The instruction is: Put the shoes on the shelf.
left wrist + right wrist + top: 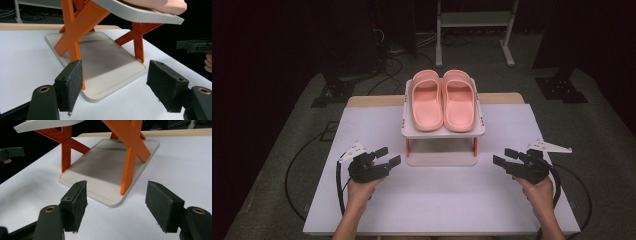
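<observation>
- The upper shelf of the rack [443, 131] is cut off at the top edge in both gripper views, so that little more than its underside and orange legs are seen there.
- In the left gripper view only a pink edge of the slippers [172, 5] is seen, at the top right; the rest is cut off.
- The room beyond the far edge of the worktop [362, 135] is dark, and the stands and cables on the floor there are hard to make out.
- The pair of pink slippers [443, 100] is seen lying side by side on the rack's upper shelf, which stands near the middle of the worktop's far edge.
- The left gripper [387, 156] is held near the worktop's left side, level with the rack's base plate [441, 159] and just beside its left end, without touching it; the slippers lie higher and further back.
- Its jaws are seen parted with nothing between them, and the base plate's near corner [100, 95] lies just ahead of them.
- The right gripper [504, 156] is held near the worktop's right side, a little apart from the base plate's right end.
- Its jaws are likewise seen standing wide and empty, with the base plate [107, 175] and an orange leg [130, 167] ahead of them.
</observation>
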### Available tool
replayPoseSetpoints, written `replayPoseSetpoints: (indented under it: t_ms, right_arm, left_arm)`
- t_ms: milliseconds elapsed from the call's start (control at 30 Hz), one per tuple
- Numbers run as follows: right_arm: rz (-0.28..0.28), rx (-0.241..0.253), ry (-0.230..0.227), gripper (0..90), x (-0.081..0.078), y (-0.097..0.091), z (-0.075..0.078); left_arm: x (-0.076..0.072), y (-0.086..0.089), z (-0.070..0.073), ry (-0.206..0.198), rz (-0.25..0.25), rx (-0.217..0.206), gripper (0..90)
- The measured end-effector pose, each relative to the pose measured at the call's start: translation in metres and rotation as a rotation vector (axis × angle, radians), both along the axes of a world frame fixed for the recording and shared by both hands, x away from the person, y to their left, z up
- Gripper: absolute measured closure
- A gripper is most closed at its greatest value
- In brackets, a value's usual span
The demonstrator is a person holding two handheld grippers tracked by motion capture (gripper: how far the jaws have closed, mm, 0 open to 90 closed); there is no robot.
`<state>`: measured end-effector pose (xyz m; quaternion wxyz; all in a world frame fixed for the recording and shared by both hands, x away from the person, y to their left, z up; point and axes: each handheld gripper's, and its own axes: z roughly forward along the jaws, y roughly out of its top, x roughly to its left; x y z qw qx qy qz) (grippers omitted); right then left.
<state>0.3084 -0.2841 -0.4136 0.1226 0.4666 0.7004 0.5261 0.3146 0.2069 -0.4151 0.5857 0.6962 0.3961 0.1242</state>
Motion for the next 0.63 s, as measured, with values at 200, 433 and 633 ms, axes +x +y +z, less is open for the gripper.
replayPoseSetpoints:
  t_ms: [200, 433, 633]
  right_arm:
    - [0.005, -0.012, 0.008, 32.6, -0.01, -0.003, -0.01]
    - [0.007, -0.03, 0.026, 31.6, -0.028, -0.007, -0.026]
    - [0.006, -0.05, 0.017, 30.3, -0.041, -0.013, -0.035]
  left_arm:
    - [-0.011, 0.001, -0.008, -0.005, -0.003, -0.021, 26.2]
    - [-0.029, 0.004, -0.015, -0.009, -0.011, -0.02, 23.0]
    - [-0.036, 0.005, -0.022, -0.001, 0.006, -0.019, 19.4]
